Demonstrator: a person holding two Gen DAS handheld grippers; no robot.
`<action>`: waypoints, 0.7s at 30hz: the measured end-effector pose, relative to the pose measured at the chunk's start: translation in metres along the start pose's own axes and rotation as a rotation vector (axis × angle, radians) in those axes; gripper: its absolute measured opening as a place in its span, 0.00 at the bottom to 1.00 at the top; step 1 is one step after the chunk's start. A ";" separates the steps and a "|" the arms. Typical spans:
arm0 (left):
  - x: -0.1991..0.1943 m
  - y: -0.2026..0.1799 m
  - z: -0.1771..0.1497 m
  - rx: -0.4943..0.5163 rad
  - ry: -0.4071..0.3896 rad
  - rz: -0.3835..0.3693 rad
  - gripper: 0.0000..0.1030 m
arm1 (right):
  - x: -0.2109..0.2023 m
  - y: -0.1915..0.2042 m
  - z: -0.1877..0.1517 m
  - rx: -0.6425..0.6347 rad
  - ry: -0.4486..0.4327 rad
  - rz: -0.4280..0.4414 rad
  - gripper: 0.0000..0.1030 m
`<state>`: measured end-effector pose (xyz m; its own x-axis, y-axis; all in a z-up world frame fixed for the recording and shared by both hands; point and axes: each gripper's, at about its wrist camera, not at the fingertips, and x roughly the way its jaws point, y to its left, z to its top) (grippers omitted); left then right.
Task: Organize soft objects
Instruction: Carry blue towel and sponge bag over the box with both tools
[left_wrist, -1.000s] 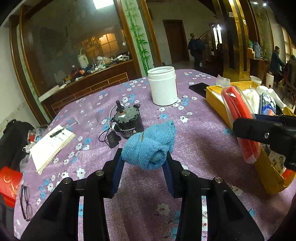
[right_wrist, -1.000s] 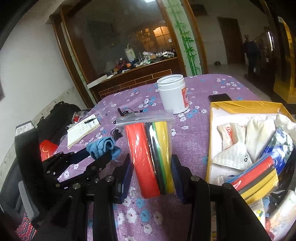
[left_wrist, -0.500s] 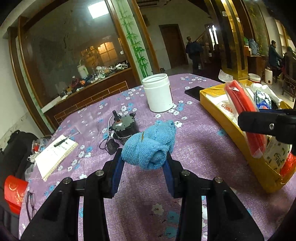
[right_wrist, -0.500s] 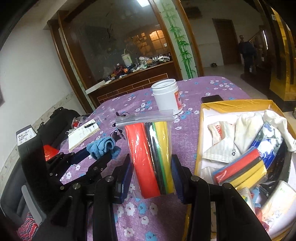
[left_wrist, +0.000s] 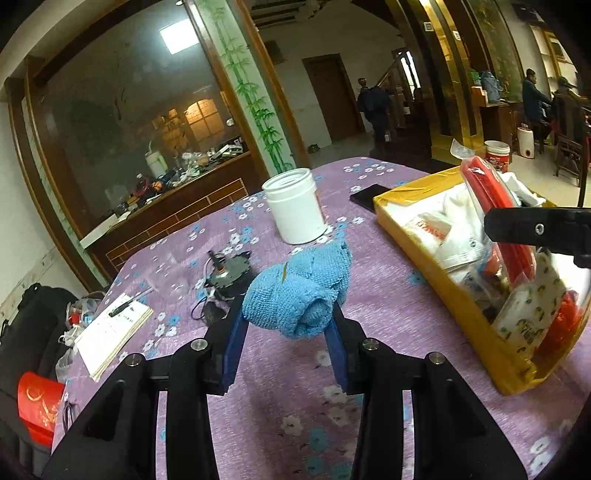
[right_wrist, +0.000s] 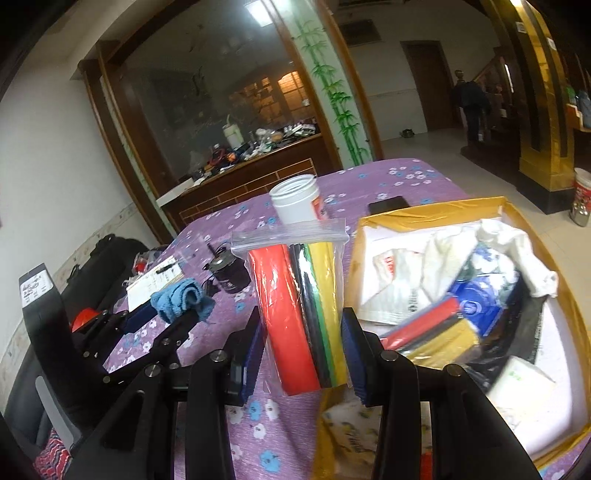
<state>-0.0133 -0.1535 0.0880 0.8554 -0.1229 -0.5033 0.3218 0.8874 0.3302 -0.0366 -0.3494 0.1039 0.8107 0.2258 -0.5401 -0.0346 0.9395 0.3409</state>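
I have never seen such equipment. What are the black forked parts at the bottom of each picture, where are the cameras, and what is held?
No robot is here: a person holds one pair of black tongs in each hand, and a camera on each looks forward along its two fingers. The left tongs are closed on a rolled blue knitted cloth. The right tongs are closed on a clear plastic bag of red, black and yellow sheets, at the edge of a yellow cardboard box of soft packets. On the purple flowered tablecloth stand a white plastic jar, a small black motor and a paper notebook.
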 end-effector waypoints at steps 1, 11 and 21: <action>0.000 -0.002 0.001 0.001 -0.002 -0.002 0.37 | -0.002 -0.003 0.001 0.006 -0.003 -0.004 0.40; -0.005 -0.026 0.015 0.015 -0.015 -0.042 0.37 | -0.016 -0.028 0.002 0.053 -0.034 -0.027 0.40; -0.004 -0.056 0.035 -0.037 0.014 -0.179 0.37 | -0.029 -0.048 0.002 0.107 -0.064 -0.061 0.40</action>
<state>-0.0204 -0.2176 0.0992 0.7801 -0.2745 -0.5622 0.4530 0.8677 0.2048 -0.0574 -0.4020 0.1051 0.8449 0.1495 -0.5135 0.0752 0.9174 0.3908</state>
